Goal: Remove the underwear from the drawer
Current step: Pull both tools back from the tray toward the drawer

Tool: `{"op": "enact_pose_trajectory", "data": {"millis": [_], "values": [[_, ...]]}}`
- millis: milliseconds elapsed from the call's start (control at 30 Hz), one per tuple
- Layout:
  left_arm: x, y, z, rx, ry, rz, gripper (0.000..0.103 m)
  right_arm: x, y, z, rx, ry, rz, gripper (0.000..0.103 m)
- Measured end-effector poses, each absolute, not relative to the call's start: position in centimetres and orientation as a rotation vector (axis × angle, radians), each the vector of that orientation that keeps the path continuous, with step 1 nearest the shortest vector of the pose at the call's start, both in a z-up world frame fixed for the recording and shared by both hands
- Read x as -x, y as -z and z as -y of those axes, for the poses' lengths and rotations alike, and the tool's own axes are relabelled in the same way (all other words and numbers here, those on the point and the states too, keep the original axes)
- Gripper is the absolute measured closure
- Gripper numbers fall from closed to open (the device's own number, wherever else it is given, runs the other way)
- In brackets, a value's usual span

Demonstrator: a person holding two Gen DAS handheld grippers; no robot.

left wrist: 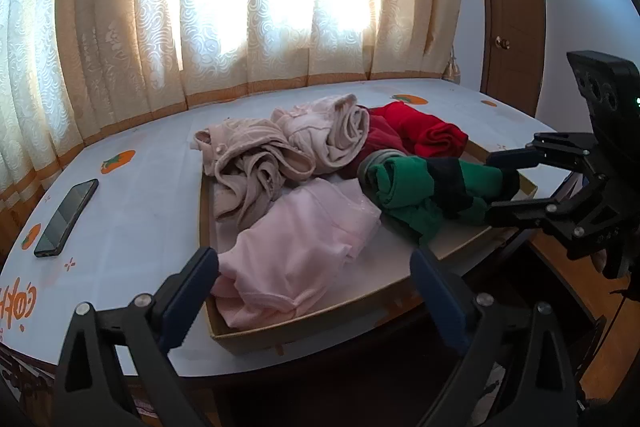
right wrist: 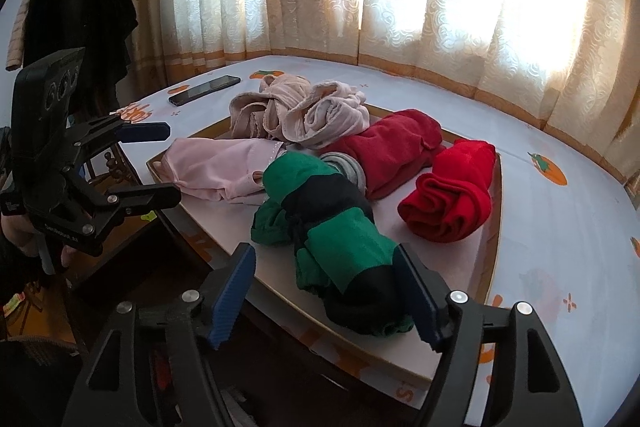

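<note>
A shallow wooden drawer (left wrist: pixel 248 341) (right wrist: pixel 496 227) lies on the table and holds several rolled pieces of underwear. The pale pink piece (left wrist: pixel 296 259) (right wrist: pixel 216 167) lies at its near left corner. My left gripper (left wrist: pixel 316 283) (right wrist: pixel 166 163) stands open, its jaws wide on either side of the pink piece without pressing it. A green and black piece (left wrist: pixel 424 191) (right wrist: pixel 340 239) lies at the near right. My right gripper (right wrist: pixel 324 291) (left wrist: pixel 496 185) is open around its black end, with the left pad clear of the cloth. Two beige pieces (left wrist: pixel 256 163) (right wrist: pixel 280 107) and two red ones (left wrist: pixel 424 131) (right wrist: pixel 448 203) lie further back.
The table (left wrist: pixel 132 227) (right wrist: pixel 560 267) has a white cloth printed with orange fruit. A dark phone (left wrist: pixel 66 219) (right wrist: pixel 204 89) lies on it left of the drawer. Cream curtains (left wrist: pixel 248 7) hang close behind. A wooden door (left wrist: pixel 512 7) stands at the right and dark clothes (right wrist: pixel 76 11) hang at the left.
</note>
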State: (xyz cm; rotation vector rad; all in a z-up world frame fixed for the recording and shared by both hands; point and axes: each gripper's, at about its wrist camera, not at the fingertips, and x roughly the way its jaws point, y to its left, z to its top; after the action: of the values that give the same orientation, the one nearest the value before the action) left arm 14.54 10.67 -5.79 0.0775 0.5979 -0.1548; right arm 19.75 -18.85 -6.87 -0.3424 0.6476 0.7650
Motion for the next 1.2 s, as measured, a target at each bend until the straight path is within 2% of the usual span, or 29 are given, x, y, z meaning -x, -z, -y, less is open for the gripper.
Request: {"op": "enact_pose_trajectory", "data": {"millis": [433,1200], "values": [[-13.0,5.6,-10.7,-0.016,0.138,-0.609,0.003,-17.6,6.4,20.2,0.297,-0.737,-0.637,0.024],[-8.7,6.0,-8.6,0.038,0.143,-0.609,0.003,-12.1,7.8,21.7,0.270,-0.737,-0.670,0.023]]}}
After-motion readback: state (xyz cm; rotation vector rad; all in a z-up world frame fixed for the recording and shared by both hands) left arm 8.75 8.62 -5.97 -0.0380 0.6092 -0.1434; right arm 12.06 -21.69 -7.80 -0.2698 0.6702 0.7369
